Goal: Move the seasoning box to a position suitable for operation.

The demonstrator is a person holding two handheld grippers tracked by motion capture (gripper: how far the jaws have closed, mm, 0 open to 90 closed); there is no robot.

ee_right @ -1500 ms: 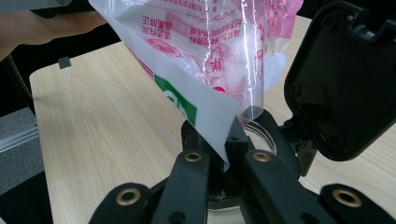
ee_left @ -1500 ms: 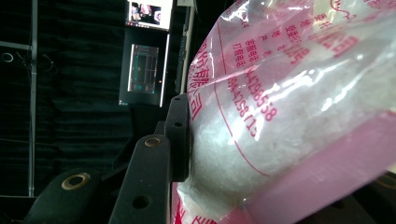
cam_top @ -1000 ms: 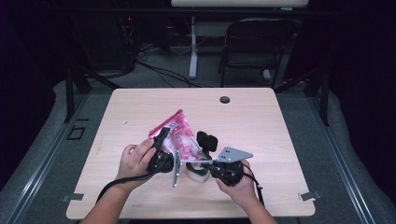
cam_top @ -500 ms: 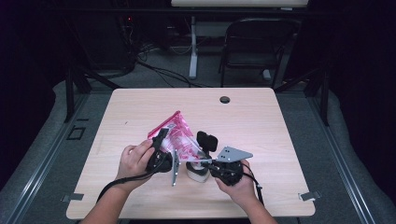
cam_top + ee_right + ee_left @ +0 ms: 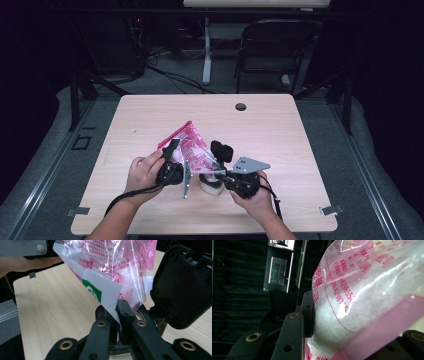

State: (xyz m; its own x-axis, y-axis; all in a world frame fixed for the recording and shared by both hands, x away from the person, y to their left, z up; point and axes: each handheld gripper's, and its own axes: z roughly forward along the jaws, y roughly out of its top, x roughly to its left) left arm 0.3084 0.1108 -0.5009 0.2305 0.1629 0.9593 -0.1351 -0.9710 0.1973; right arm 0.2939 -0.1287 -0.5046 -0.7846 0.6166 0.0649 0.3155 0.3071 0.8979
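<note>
A pink-printed clear plastic bag [image 5: 192, 147] of white granules is held up over the table's front middle. My left gripper [image 5: 178, 151] is shut on it from the left; in the left gripper view the bag [image 5: 362, 295] bulges between the jaws, with one pad [image 5: 308, 315] pressed into it. My right gripper [image 5: 216, 173] pinches the bag's lower white corner [image 5: 105, 292] between its fingertips [image 5: 117, 312]; its jaws have just been opening a little, with the corner still between them. A small white container [image 5: 210, 184] stands under the bag.
The wooden table [image 5: 300, 130] has a round cable hole [image 5: 241, 106] near its far edge. A folding chair [image 5: 275, 50] and cables on the floor lie beyond the table. Monitors [image 5: 277, 270] glow in the dark in the left gripper view.
</note>
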